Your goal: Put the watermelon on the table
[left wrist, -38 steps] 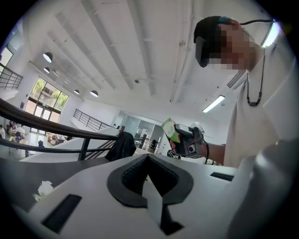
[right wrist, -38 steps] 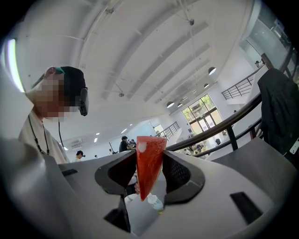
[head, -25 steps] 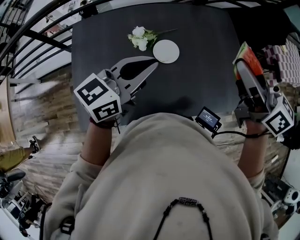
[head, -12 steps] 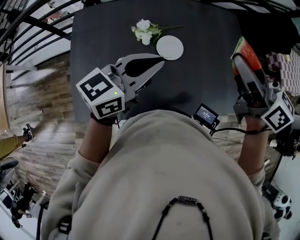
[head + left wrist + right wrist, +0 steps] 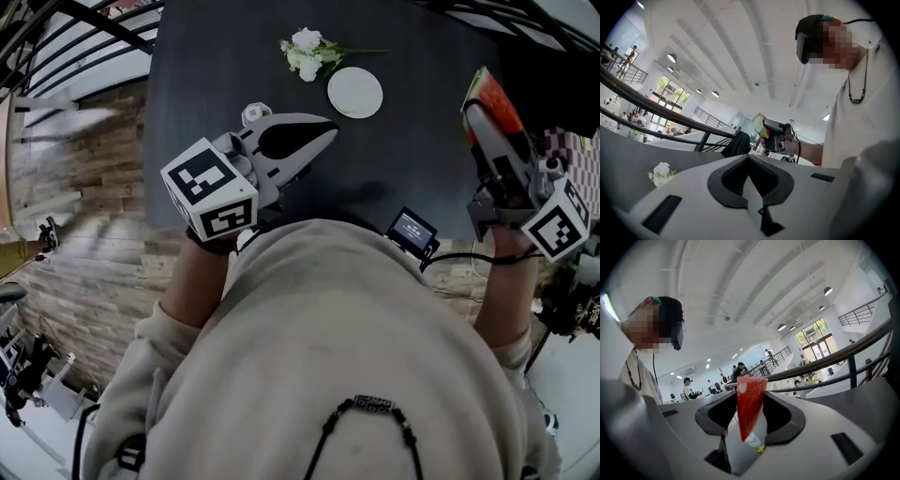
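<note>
Right gripper (image 5: 480,117) jaws pinch watermelon wedge (image 5: 749,404), lengthwise along them, at right edge of bench (image 5: 412,159); bare top lies leftward. Left gripper (image 5: 323,134) jaws pressed together, empty.

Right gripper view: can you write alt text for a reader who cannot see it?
The right gripper is shut on a red watermelon wedge, which stands upright with its point down. Behind it a dark railing crosses a bright hall, and the person shows at the left.

Table (image 5: 422,159) far edge cut off, near edge behind person's torso (image 5: 328,356), distant people (image 5: 689,386) too small
</note>
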The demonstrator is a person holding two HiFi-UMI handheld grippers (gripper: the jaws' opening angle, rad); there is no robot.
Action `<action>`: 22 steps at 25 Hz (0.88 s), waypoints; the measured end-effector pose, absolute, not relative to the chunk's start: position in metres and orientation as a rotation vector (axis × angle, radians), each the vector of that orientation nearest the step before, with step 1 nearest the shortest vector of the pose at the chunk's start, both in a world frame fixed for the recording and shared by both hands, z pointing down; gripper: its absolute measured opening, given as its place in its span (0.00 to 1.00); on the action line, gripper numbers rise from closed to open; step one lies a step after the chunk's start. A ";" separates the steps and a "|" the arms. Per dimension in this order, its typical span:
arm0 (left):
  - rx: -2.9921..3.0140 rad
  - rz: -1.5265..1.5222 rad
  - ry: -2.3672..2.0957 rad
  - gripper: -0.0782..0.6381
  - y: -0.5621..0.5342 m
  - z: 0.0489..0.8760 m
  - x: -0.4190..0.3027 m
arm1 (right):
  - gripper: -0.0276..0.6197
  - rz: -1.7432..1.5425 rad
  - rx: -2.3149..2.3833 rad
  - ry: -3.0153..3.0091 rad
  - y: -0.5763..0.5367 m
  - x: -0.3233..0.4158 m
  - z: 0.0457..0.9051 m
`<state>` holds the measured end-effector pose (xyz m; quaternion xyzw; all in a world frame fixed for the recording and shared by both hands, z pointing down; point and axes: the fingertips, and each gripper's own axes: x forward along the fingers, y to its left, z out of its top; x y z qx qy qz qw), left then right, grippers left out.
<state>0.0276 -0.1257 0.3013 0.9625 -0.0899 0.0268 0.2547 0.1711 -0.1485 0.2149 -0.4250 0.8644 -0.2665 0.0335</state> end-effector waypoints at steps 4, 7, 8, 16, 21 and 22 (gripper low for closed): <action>2.600 0.082 -0.234 0.10 -0.112 0.301 0.033 | 0.33 -0.827 -1.273 2.679 -0.152 0.164 0.215; 2.590 0.092 -0.236 0.10 -0.106 0.300 0.034 | 0.33 -0.831 -1.259 2.691 -0.153 0.161 0.215; 2.588 0.094 -0.237 0.10 -0.104 0.301 0.034 | 0.33 -0.833 -1.256 2.692 -0.154 0.161 0.216; 2.553 0.100 -0.278 0.10 -0.103 0.315 0.032 | 0.33 -0.872 -1.243 2.708 -0.168 0.164 0.237; 2.528 0.126 -0.325 0.10 -0.104 0.325 0.024 | 0.33 -0.941 -1.217 2.696 -0.183 0.162 0.261; 2.525 0.129 -0.335 0.10 -0.105 0.327 0.022 | 0.33 -0.951 -1.217 2.698 -0.186 0.162 0.267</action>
